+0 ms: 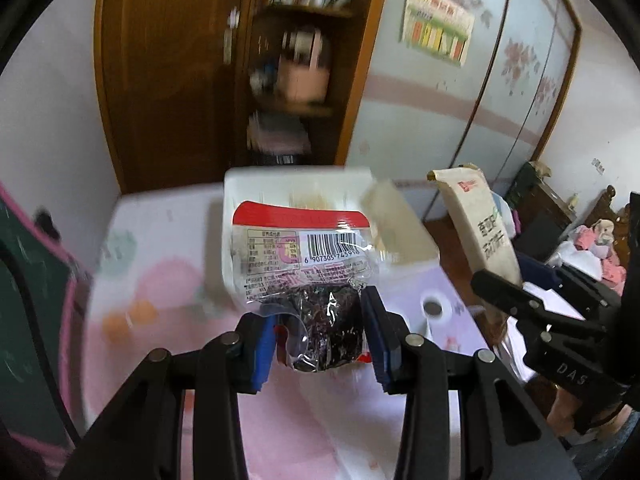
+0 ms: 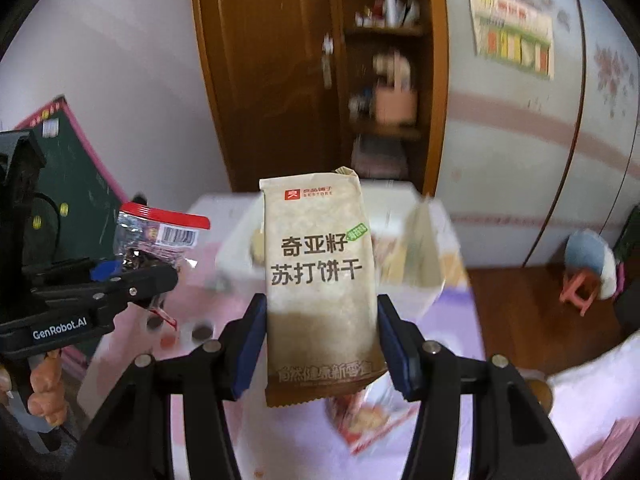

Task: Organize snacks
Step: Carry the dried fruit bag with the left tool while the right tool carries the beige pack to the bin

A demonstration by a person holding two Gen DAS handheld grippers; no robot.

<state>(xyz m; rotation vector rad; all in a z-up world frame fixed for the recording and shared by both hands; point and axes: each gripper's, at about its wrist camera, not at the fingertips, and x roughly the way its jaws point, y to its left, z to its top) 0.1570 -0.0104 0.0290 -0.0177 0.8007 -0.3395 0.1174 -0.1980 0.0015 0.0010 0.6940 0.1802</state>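
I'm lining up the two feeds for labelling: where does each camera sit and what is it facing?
Left wrist: on the left hand-held gripper, facing the white box; grips a clear snack packet; the right hand-held gripper shows.
Right wrist: on the right hand-held gripper, facing the same box; grips a beige cracker packet; the left hand-held gripper and fingers show.
Shared: box, both packets, wooden cabinet.

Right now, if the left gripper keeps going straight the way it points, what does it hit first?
Probably the white plastic bin on the table: the left gripper, shut on a clear red-topped snack packet, points at its near wall. Depth is unclear.
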